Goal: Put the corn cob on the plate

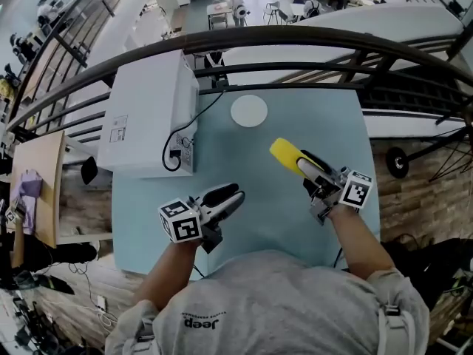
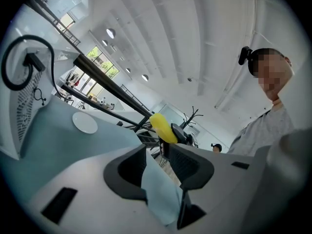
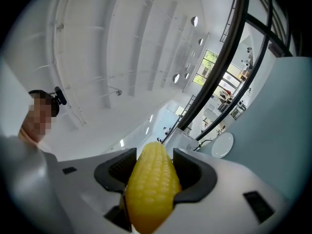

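Head view had my right tongs [image 1: 309, 170] clamped on the corn cob [image 1: 284, 154], long axis pointing upper left, with the plate [image 1: 249, 111] farther that same way. Left tongs [image 1: 230, 195] were wide, holding nothing.

From the head, looks steeply down over the table [image 1: 251, 205]. From close behind each pair of jaws, looks low across it toward the railing [image 1: 295, 40]. Shares the plate [image 1: 249, 112] in all three.

White box [image 1: 144, 113], pale blue table [image 1: 251, 213], dark railing [image 1: 295, 37]
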`<move>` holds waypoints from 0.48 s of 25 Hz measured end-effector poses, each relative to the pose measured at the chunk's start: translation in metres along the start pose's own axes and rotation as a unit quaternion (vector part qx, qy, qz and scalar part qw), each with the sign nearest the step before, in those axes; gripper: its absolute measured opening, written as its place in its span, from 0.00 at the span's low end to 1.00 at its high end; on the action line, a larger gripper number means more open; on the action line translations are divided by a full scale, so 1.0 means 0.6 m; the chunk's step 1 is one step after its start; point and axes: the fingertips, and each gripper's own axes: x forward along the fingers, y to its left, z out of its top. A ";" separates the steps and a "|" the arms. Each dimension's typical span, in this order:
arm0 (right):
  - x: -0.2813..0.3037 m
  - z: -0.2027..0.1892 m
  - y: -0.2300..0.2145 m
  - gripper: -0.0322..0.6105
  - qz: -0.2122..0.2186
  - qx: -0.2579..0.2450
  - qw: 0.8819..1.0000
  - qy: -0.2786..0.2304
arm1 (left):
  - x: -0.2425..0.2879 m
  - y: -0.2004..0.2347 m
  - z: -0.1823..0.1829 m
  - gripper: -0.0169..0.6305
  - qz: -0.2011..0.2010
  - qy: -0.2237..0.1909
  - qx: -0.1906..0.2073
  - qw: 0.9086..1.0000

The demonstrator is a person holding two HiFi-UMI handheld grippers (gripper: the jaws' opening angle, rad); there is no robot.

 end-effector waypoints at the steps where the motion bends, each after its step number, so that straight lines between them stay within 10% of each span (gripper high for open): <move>1: 0.009 0.001 -0.009 0.43 -0.001 0.000 1.000 0.004 | 0.008 0.008 0.004 0.28 0.000 -0.001 -0.001 1.000; 12: 0.123 0.023 -0.148 0.43 -0.009 -0.004 0.999 0.041 | 0.090 0.154 0.042 0.27 0.012 -0.024 -0.030 0.999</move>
